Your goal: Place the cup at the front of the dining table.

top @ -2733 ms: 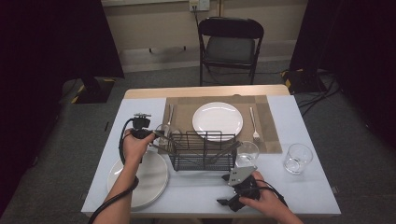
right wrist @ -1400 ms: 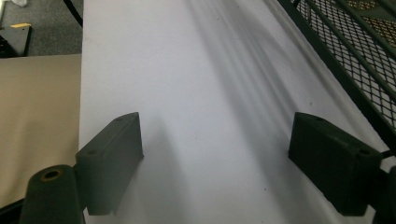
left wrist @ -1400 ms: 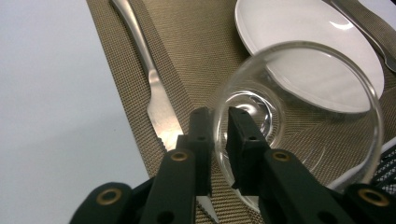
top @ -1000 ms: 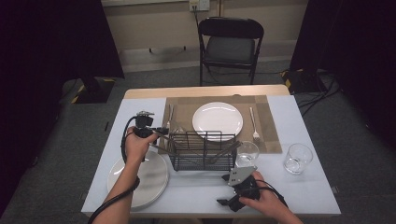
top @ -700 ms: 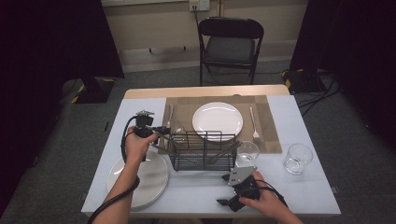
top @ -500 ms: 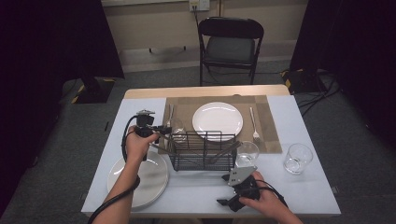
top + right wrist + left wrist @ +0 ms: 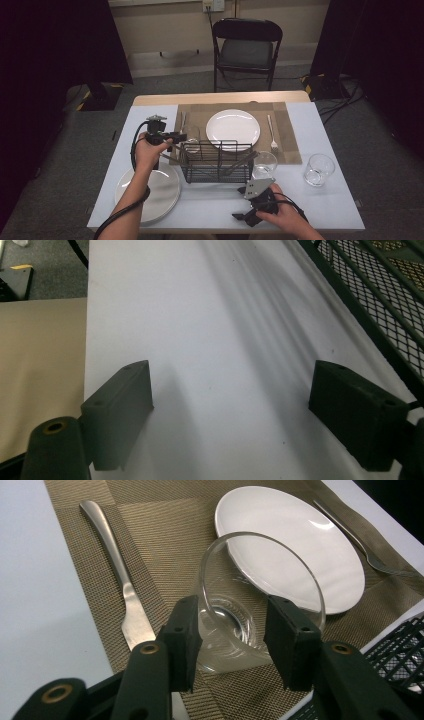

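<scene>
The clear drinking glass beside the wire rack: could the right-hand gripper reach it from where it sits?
Probably yes. The clear drinking glass stands just beyond the right gripper, beside the black wire rack, with bare white table between them. The jaws stand open, holding nothing.

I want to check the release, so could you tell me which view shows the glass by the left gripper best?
The left gripper view: the glass stands close up on the mat between opening jaws. The high view shows it small.

Left gripper (image 7: pixel 230 630) fingers just opening; right gripper (image 7: pixel 245 425) agape.
</scene>
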